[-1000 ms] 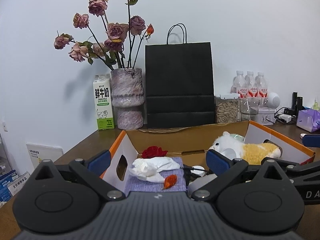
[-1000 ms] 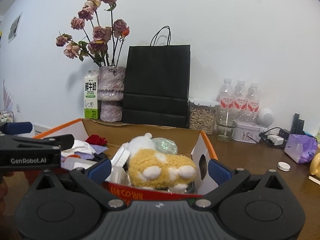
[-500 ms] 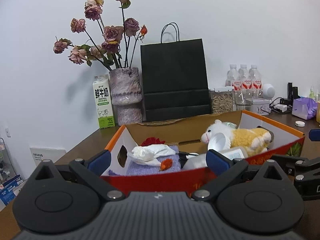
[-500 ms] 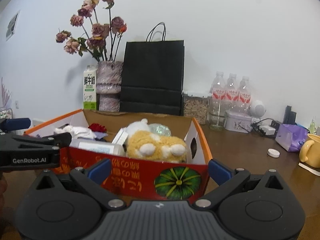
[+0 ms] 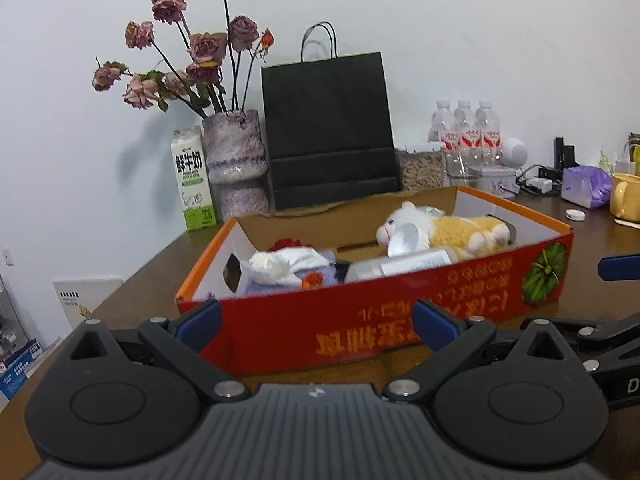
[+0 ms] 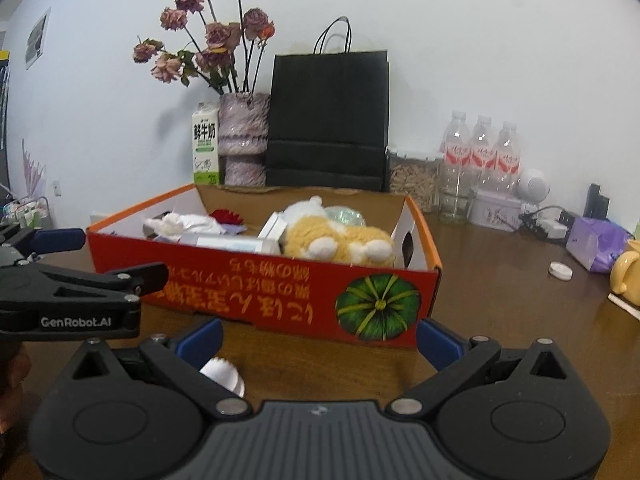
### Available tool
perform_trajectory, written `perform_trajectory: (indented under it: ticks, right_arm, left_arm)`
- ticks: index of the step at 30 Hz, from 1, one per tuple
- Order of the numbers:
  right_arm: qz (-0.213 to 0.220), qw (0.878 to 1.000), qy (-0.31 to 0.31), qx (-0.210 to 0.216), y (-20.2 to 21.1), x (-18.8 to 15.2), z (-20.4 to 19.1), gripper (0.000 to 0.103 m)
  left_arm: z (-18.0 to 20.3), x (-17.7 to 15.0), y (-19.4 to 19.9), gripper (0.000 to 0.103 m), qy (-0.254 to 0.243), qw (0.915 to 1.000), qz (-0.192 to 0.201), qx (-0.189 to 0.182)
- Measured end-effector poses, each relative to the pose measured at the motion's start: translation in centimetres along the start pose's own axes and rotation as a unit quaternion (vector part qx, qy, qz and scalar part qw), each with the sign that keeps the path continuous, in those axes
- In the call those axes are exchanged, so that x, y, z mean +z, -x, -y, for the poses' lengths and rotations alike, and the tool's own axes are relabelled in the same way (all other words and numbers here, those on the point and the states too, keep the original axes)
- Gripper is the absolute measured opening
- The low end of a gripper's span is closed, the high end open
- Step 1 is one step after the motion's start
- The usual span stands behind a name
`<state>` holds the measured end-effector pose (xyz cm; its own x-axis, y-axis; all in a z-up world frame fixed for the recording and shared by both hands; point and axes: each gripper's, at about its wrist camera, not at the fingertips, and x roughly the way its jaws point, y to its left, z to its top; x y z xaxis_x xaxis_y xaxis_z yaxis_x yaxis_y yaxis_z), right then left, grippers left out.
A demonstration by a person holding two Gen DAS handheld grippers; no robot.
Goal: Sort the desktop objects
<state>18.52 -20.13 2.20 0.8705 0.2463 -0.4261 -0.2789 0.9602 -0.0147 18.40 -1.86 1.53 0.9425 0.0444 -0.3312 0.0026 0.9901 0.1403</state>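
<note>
We see the left claw (image 5: 316, 322) as matte black plastic: a ribbed grey-black centre plate, two rounded housings with circular discs, triangular cut-outs, silver screw heads at the pivots, and blue pads on its fingertips (image 5: 199, 320). The right claw (image 6: 318, 336) is built the same. From the right wrist view, the left claw's side reads "GenRobot.AI" in white lettering.

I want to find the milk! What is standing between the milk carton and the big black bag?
The purple vase with dried roses stands between the milk carton and the black paper bag, clearest in the right wrist view.
</note>
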Motion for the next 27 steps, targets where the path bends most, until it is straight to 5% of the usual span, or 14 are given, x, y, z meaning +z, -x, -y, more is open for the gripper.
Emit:
perform_trajectory:
  ticks: [13, 27]
  right_arm:
    - [-0.051, 0.998, 0.009, 0.035, 2.6, -2.3, -1.5, 0.103]
    - [-0.113, 0.992, 0.021, 0.056, -1.5, -1.1, -3.2, 0.082]
  left_arm:
    - [0.1, -1.6, 1.9, 0.103, -0.006, 0.9973, -0.066, -0.032]
    - [-1.9, -2.1, 0.3, 0.103, 0.045, 0.9914, -0.117, -0.038]
